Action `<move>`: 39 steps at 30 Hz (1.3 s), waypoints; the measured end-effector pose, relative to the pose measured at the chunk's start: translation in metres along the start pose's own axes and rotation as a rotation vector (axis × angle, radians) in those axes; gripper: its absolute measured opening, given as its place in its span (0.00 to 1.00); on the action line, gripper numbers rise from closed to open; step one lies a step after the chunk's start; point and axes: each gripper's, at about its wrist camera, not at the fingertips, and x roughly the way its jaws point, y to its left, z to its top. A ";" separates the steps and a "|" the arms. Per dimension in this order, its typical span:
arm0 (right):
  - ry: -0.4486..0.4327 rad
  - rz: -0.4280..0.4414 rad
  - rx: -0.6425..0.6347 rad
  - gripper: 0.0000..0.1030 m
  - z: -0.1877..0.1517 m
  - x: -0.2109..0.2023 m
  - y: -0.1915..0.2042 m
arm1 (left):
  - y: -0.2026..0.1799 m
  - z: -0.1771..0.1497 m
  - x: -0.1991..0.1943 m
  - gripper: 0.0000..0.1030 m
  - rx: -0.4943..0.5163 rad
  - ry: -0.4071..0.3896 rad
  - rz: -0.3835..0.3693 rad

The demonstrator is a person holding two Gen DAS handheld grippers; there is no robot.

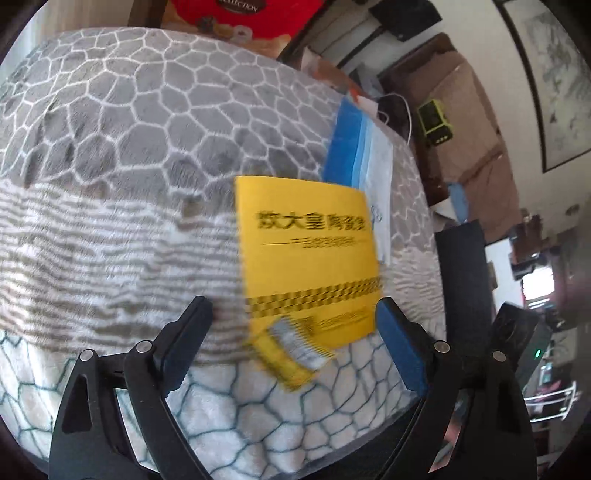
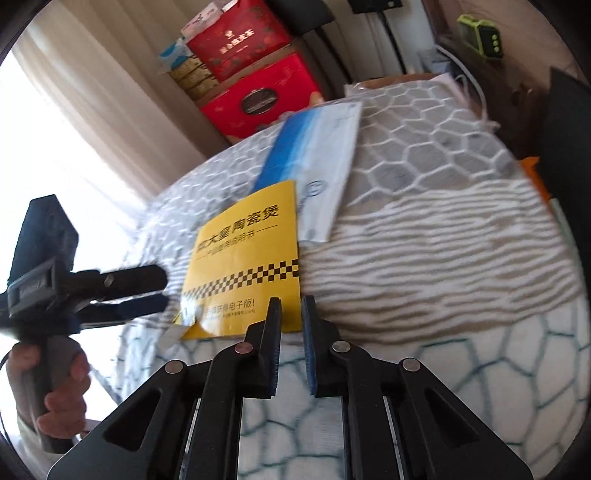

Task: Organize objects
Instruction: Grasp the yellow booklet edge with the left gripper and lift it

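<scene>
Covering the bench (image 1: 122, 140), a plush blanket patterned in grey cells, wavy beige stripes and pale teal-lined cells. Streaming in from a window (image 2: 44, 147) past the bench's far left corner, bright daylight, with a beige curtain (image 2: 96, 62) hanging beside it. Stacking up behind the far edge, red gift boxes (image 2: 258, 99) and smaller cartons. Hanging on a white wall (image 1: 495, 44), a dark-framed painting (image 1: 554, 85); sitting beyond the far right corner, a lime-green device (image 2: 482, 35).
</scene>
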 end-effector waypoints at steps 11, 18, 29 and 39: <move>0.044 0.102 -0.031 0.09 -0.005 0.014 0.021 | -0.008 0.006 0.006 0.87 0.048 0.023 0.008; 0.046 0.114 -0.013 0.08 -0.006 0.012 0.016 | -0.020 0.003 0.014 0.97 0.123 0.052 0.069; 0.049 0.109 -0.058 0.09 -0.012 0.011 0.021 | -0.052 0.007 0.040 0.98 0.198 0.079 0.269; 0.055 0.103 -0.065 0.09 -0.013 0.008 0.023 | -0.048 0.001 0.031 0.70 0.255 0.007 0.314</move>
